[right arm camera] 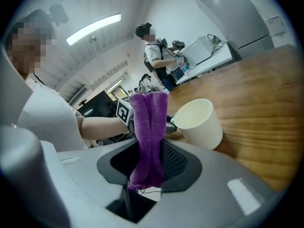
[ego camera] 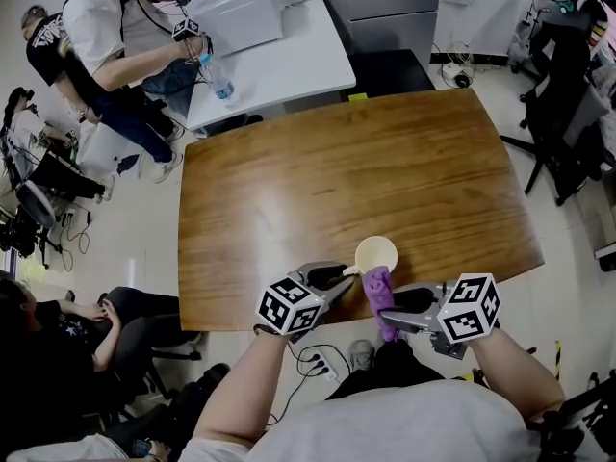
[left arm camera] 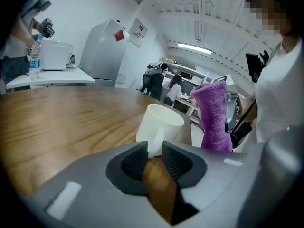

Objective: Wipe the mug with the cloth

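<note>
Mug (ego camera: 375, 254), white, on bench (ego camera: 385, 162): stiff, light, probably slick. Left tool (left arm camera: 154, 151) clamps its handle (left arm camera: 156, 141), the surest hold. Cloth (ego camera: 378, 292), purple: soft, floppy. Right tool (right arm camera: 149, 151) clamps it near one end.

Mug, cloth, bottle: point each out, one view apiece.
mug (ego camera: 376, 255): head view, on the inside of the cup.
cloth (right arm camera: 149, 122): right gripper view, on the middle of the fold above the jaws.
bottle (ego camera: 219, 82): head view, on its body, on the white table.
</note>
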Demonstrator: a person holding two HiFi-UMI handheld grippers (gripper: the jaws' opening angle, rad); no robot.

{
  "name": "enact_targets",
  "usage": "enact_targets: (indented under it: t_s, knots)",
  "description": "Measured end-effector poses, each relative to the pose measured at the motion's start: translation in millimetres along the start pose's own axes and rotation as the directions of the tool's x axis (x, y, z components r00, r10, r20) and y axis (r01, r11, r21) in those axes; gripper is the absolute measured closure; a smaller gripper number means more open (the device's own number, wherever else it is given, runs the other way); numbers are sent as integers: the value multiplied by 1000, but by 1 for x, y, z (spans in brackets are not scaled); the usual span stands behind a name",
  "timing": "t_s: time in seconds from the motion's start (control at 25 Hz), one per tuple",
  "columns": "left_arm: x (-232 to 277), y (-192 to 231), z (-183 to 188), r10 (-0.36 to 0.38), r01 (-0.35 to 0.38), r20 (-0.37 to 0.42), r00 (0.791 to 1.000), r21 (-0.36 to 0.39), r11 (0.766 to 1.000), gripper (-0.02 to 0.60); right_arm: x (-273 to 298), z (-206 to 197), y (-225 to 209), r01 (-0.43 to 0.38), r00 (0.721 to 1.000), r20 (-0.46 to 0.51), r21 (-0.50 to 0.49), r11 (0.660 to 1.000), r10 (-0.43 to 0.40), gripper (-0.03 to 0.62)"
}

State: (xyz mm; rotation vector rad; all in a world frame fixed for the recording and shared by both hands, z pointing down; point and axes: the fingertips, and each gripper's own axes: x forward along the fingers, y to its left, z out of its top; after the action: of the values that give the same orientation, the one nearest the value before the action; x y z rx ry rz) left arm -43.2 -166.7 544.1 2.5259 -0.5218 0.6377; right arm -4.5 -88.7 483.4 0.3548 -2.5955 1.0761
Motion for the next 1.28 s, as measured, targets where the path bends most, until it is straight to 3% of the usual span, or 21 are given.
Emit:
enact_targets:
  t_s: [0.28,0.4,0.48,0.64,0.88,1.08,1.28]
  knots:
    - [0,-1,0,-31,31,-2,1000,-1,1000,491,20,5,-7,-14,999,-51,-56,998,11,462]
    - [2,-1,2,-46,46,-3,999,2,999,494,26,-1,-27,38,995,-95,-51,998,-43,462]
    - [2,-3,0,-54,54,-6,999,9,999,494,29,-11,-43,81,989,-122,0,997,-80,462]
    - [2,-3,-2,-65,65,-11,998,25,998,492,36,-20,-51,73,990,-130,120,990,-57,462]
    - [1,-3,-1,-73,73,-15,997,24,997,492,44,-30,-62,101,980,-188,171,980,-68,462]
    - [1,-4,0,-70,70,-14,997,30,997,494,47,-49,-74,145,967,-242,268,952,-79,462]
    - [0,-1,-1,-74,74,-4,997,27,997,495,51,-53,-79,159,968,-234,305,939,-88,462]
